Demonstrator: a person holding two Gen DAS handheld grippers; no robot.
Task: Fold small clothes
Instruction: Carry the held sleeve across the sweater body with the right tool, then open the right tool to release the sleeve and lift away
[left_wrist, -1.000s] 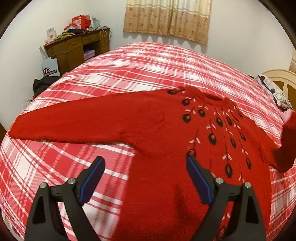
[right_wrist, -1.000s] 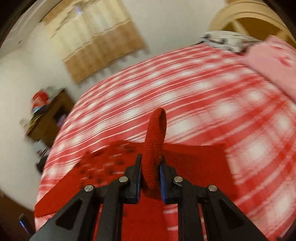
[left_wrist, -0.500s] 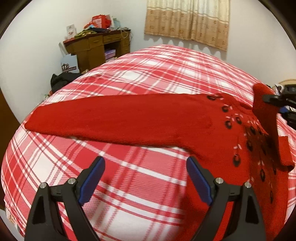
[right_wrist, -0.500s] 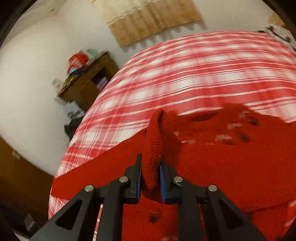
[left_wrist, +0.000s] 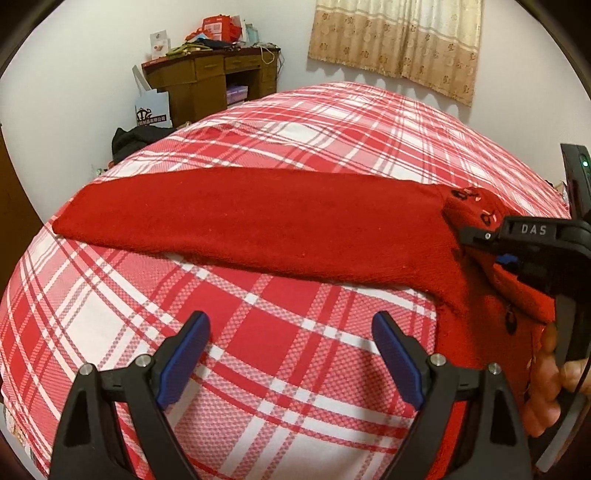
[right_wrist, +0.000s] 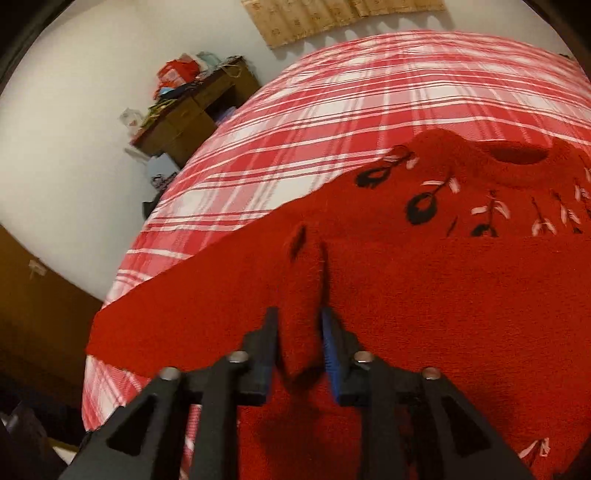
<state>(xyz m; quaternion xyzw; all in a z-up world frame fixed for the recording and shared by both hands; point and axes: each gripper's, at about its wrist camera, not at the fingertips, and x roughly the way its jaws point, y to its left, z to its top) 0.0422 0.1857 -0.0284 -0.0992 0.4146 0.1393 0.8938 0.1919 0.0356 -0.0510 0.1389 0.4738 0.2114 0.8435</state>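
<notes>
A red knit sweater (right_wrist: 424, 280) with black and white embroidery lies on the plaid bed. Its left sleeve (left_wrist: 251, 225) stretches flat toward the bed's left edge. My right gripper (right_wrist: 299, 332) is shut on the cuff of the other sleeve (right_wrist: 301, 295), which is folded across the sweater's chest and held low over it. The right gripper also shows at the right edge of the left wrist view (left_wrist: 524, 251). My left gripper (left_wrist: 291, 354) is open and empty, hovering above bare bedcover just in front of the outstretched sleeve.
The bed (left_wrist: 314, 122) has a red and white plaid cover and curves away on all sides. A cluttered wooden desk (left_wrist: 210, 81) stands by the far wall, with a bag (left_wrist: 153, 110) and dark clothes on the floor. Curtains (left_wrist: 399, 40) hang behind.
My right gripper has carried the sleeve cuff across and down onto the sweater's chest. My left gripper has shifted left, from over the sweater body to over bare bedcover near the outstretched sleeve.
</notes>
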